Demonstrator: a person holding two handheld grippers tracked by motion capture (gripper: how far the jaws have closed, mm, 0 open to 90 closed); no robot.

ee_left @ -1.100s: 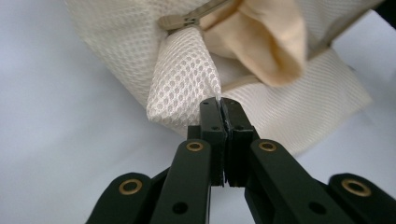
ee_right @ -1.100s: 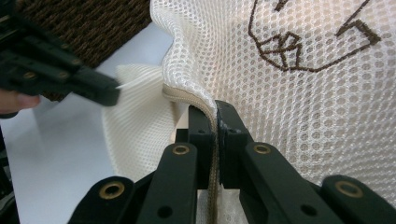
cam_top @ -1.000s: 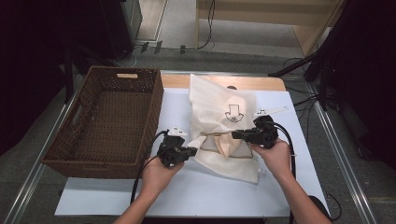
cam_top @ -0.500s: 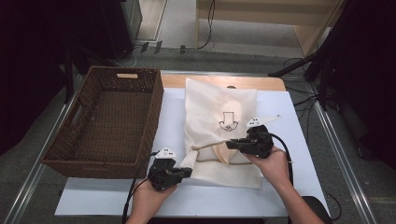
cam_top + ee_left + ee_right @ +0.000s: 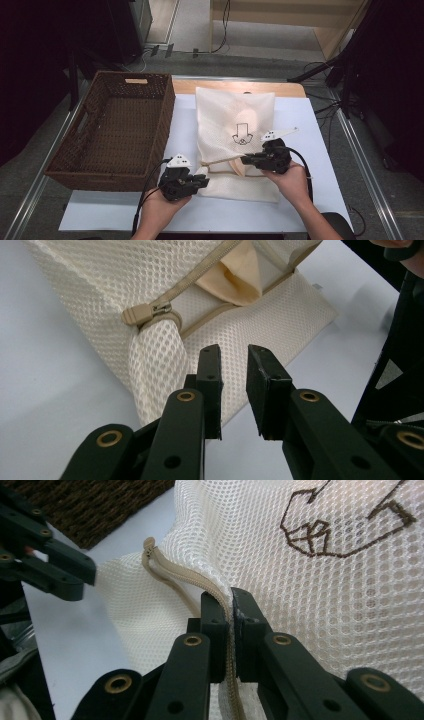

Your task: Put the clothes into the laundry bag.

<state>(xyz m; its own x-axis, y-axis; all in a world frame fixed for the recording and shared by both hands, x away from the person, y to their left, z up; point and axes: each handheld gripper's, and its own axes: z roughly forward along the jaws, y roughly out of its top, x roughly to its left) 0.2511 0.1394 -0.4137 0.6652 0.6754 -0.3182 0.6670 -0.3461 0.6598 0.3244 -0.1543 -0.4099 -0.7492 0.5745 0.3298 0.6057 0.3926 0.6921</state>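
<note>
On the white table (image 5: 310, 120), right tool (image 5: 231, 605) clamps the mesh bag (image 5: 235, 120); left tool (image 5: 235, 362), just beside, parted

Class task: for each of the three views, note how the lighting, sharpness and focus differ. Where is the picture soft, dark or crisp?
High view: bright on the white table, near black around it, soft overall. Left gripper view: evenly lit, mesh bag and zip pull crisp, nearest parts of the left hand-held gripper slightly soft. Right gripper view: mesh weave sharp, basket dim in the corner.

White table (image 5: 300, 210), wicker basket (image 5: 117, 132), mesh bag (image 5: 235, 120), perhaps unzipped
</note>
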